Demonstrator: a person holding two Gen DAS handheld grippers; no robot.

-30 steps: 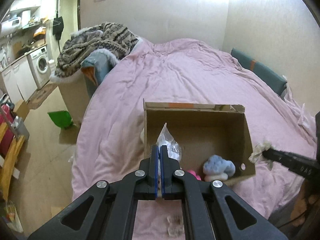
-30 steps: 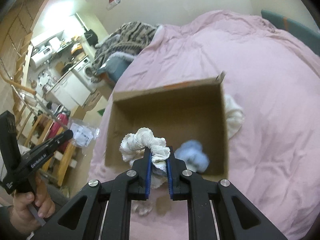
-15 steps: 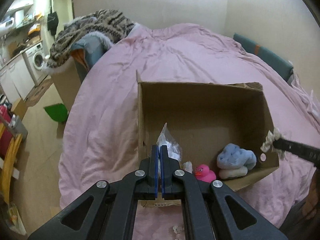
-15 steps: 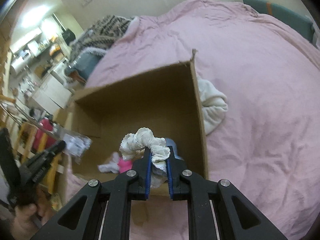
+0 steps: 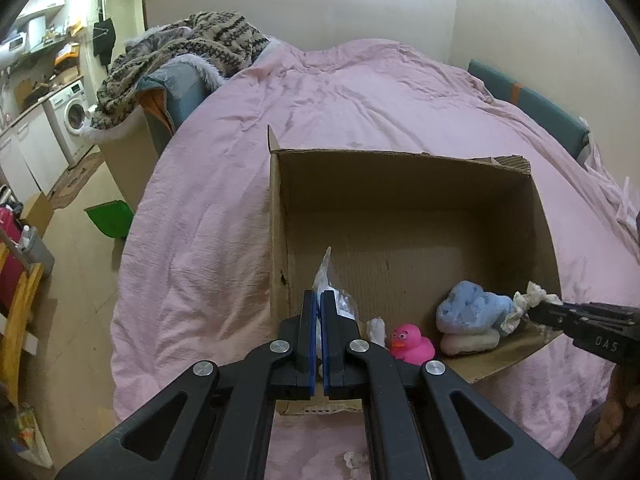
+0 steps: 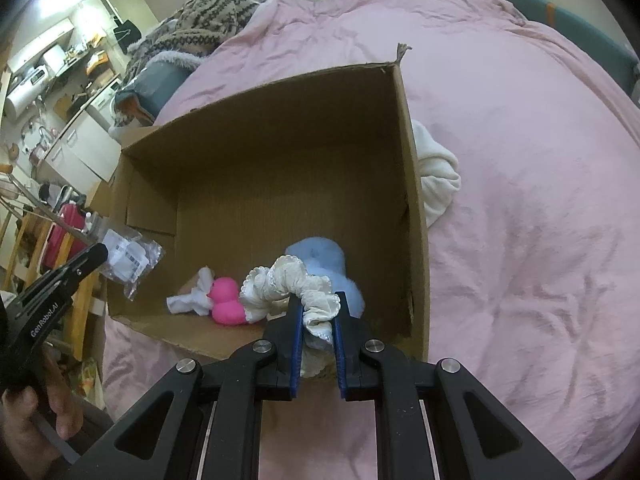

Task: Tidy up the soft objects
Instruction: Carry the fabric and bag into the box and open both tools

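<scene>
Box (image 6: 412, 184) far half free; duck (image 6: 226, 300), blue plush (image 6: 320, 256) crowd near wall.

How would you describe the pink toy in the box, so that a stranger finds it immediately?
On the pink bed stands an open cardboard box. Look along its near wall, between a small white cloth and a fluffy blue item. The rubber duck is the only bright pink, smooth thing there, with an orange beak.

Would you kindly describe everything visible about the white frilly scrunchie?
The scrunchie is a cream-white, ruffled fabric ring with a pale scalloped edge, soft and crumpled. The right gripper is shut on one end, and the rest arches up and leftward over the near edge of the cardboard box, above the pink duck.
</scene>
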